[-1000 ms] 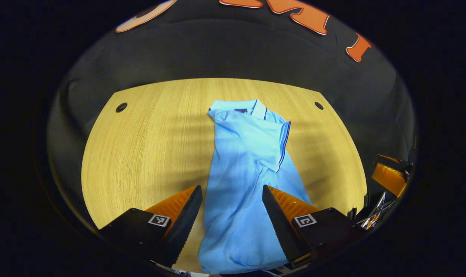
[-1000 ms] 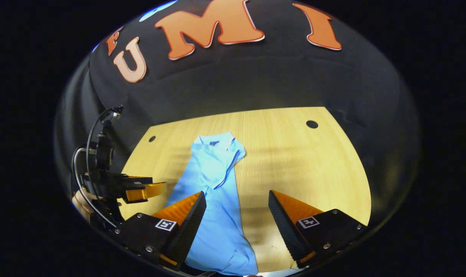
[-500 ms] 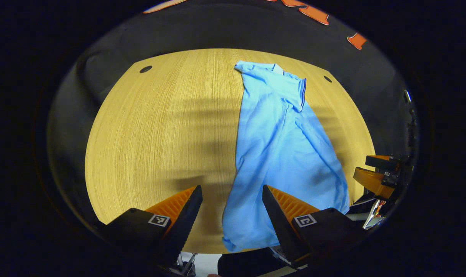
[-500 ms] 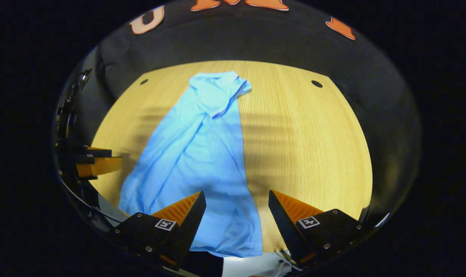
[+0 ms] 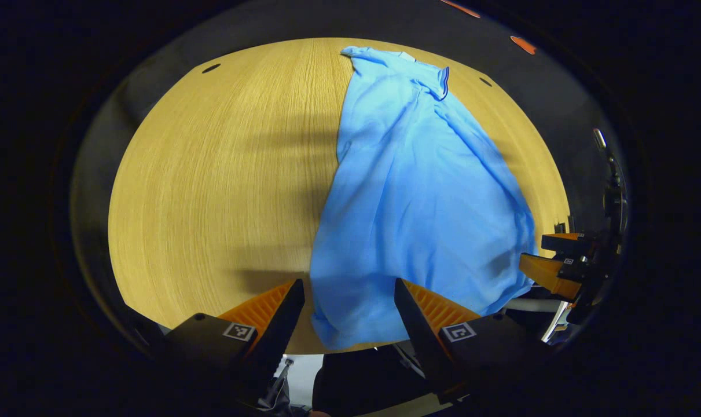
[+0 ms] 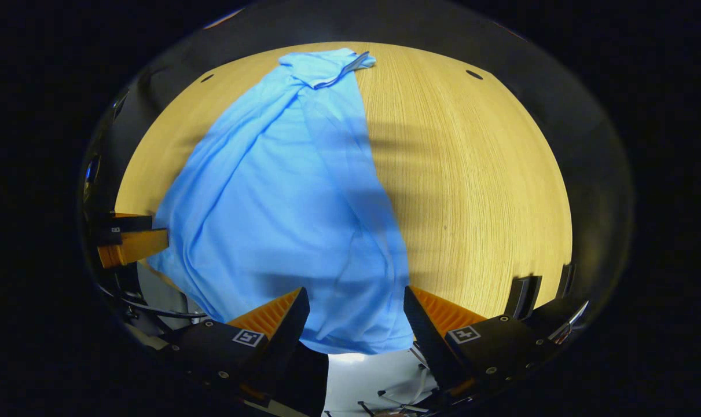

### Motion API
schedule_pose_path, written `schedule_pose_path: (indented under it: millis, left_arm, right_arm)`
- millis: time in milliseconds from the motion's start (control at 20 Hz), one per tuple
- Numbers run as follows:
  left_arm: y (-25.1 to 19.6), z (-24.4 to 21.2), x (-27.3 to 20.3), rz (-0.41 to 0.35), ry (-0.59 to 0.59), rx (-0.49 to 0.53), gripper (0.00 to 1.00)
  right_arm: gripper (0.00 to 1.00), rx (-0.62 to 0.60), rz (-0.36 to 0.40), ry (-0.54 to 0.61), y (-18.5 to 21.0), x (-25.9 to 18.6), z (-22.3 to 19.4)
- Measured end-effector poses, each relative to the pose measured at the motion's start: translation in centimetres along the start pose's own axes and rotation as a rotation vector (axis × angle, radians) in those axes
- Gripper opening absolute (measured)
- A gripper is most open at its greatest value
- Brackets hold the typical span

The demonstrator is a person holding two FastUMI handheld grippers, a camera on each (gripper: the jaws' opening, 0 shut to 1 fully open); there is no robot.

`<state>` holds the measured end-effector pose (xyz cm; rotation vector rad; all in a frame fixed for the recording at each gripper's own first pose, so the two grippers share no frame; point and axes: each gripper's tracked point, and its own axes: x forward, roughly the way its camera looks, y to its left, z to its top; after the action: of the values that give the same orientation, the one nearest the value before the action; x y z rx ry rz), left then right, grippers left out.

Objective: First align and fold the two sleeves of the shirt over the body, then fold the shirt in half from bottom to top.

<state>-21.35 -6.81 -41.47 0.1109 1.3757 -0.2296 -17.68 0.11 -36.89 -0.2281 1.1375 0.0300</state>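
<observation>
A light blue polo shirt lies lengthwise on the wooden table, collar at the far end and hem at the near edge. A sleeve with dark trim is folded in by the collar. My left gripper is open just above the hem's left corner, with no cloth between its fingers. In the right gripper view the shirt spreads wide and its hem reaches the edge of the table. My right gripper is open over the hem's right part. Each gripper also appears from the other's camera: right, left.
A small round hole marks the table's far left corner and another hole the far right. Bare wood stretches on both sides of the shirt. Pale floor with cables lies below the near edge. Black cloth closes the far side.
Both grippers have drawn back toward the table's near edge and tilted down, so the hem now sits between their fingers' lines of sight. The shirt lies flatter and wider. Both stayed open.
</observation>
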Motion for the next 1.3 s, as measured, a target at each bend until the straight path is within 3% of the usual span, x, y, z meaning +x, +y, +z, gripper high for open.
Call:
schedule_pose_path:
  millis: [400, 550, 650, 700, 800, 850, 900, 1050, 1150, 1300]
  left_arm:
    - [-0.2, -0.4, 0.8, 0.106, -0.005, 0.045, 0.99]
    - [-0.2, -0.4, 0.9, 0.116, -0.020, 0.001, 1.00]
    - [-0.2, -0.2, 1.0, 0.116, -0.028, -0.018, 1.00]
    - [-0.4, 0.0, 1.1, 0.114, -0.039, -0.028, 0.84]
    - [-1.2, 0.6, 1.2, 0.084, -0.054, -0.029, 0.49]
    - [-1.6, 0.7, 1.5, 0.074, -0.063, -0.048, 0.36]
    - [-1.6, 0.5, 1.4, 0.072, -0.048, -0.051, 0.10]
    - [-1.4, 0.9, 1.7, 0.033, -0.029, -0.122, 0.10]
    - [-1.2, 1.4, 1.4, 0.011, -0.004, -0.198, 0.04]
    - [-1.1, 4.7, 0.3, 0.028, -0.039, -0.203, 0.05]
  right_arm:
    - [0.99, 0.062, 0.006, 0.053, -0.2, 1.1, -1.5]
    - [0.98, 0.061, 0.008, 0.059, 0.0, 1.1, -1.6]
    - [0.89, 0.036, 0.016, 0.057, 0.6, 1.2, -1.4]
    - [0.76, 0.002, 0.028, 0.044, 1.0, 1.3, -1.1]
    - [0.32, -0.058, 0.056, 0.024, 2.3, 1.2, -0.7]
    - [0.10, -0.068, 0.060, 0.020, 2.6, 1.2, -0.5]
    - [0.02, -0.079, 0.080, 0.022, 3.0, 1.2, -0.3]
    - [0.01, -0.014, 0.151, 0.059, 3.2, 1.3, 0.4]
    - [0.01, 0.005, 0.171, 0.054, 2.4, 1.0, 2.4]
    - [0.00, 0.029, 0.217, 0.008, 1.5, -0.5, 6.5]
